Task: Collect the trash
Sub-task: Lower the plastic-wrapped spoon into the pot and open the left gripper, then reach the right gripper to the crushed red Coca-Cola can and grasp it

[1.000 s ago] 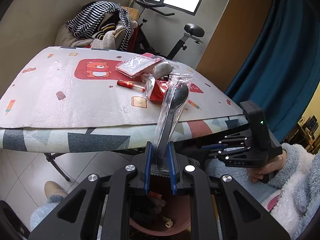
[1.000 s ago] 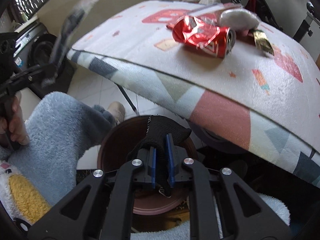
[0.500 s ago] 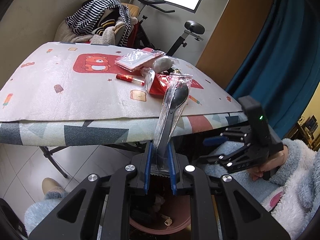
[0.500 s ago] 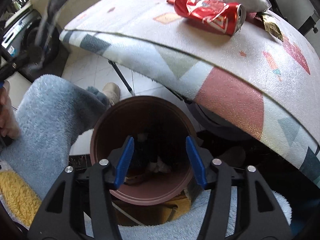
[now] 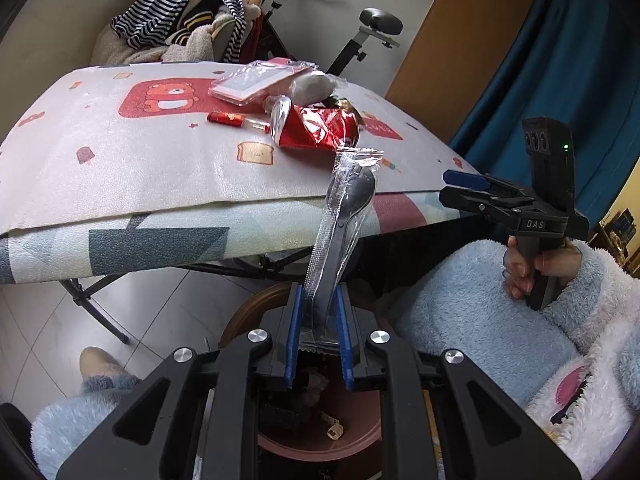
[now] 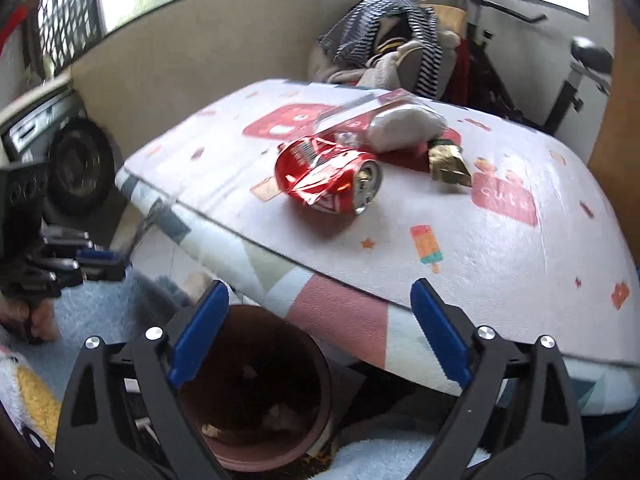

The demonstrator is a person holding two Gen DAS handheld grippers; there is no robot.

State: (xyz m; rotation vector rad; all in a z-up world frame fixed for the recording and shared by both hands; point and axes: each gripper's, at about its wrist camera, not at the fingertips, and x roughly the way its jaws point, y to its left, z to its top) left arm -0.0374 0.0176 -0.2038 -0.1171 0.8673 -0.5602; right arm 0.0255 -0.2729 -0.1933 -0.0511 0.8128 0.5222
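Observation:
My left gripper (image 5: 318,300) is shut on a black plastic spoon in a clear wrapper (image 5: 352,196), which sticks up over the brown bin (image 5: 248,312) on the floor. My right gripper (image 6: 318,284) hangs above the same bin (image 6: 316,360) at the table's edge. Its jaws are opening wide and nothing is between them. A crushed red can (image 6: 328,178) lies on the table beyond its fingertips. The left wrist view has the right gripper (image 5: 456,190) at the right, and the can (image 5: 316,132) behind the spoon.
On the patterned table (image 5: 120,168) lie a clear packet (image 5: 256,80), a red tube (image 5: 234,120), a white wad (image 6: 404,124) and a gold wrapper (image 6: 448,162). Fluffy blue sleeves and legs flank the bin. Clothes are piled behind the table.
My right gripper let go of a black item into the bin, opened wide and tilted up toward the table. My left gripper sank a little with the spoon in it.

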